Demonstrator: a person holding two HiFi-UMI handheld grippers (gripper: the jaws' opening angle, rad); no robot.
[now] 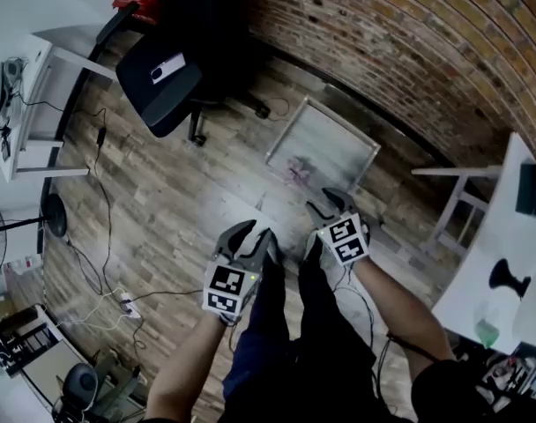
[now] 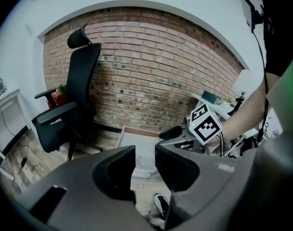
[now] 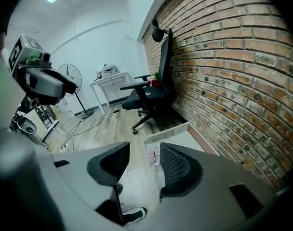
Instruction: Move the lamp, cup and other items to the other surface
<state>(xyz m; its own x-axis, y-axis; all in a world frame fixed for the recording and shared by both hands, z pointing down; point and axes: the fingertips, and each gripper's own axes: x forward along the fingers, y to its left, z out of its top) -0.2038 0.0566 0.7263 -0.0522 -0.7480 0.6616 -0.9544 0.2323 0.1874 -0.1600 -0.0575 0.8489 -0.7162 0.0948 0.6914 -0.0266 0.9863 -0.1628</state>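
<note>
In the head view both grippers hang in front of the person's legs, over the wooden floor. My left gripper (image 1: 250, 236) (image 2: 145, 160) is open, with only floor and a shoe showing between its jaws. Beside it, my right gripper (image 1: 334, 205) (image 3: 144, 165) is open and empty too. Far to the right stands a white table (image 1: 497, 236) carrying a black lamp-like stand (image 1: 508, 278) and a green cup (image 1: 487, 331). Both are well away from the grippers. The table's other items are cut off by the frame edge.
A flat white framed panel (image 1: 325, 144) lies on the floor by the brick wall, just ahead of the grippers. A black office chair (image 1: 162, 77) stands at the upper left. A white desk (image 1: 21, 104), a fan (image 1: 52, 218) and floor cables with a power strip (image 1: 127, 305) are at the left.
</note>
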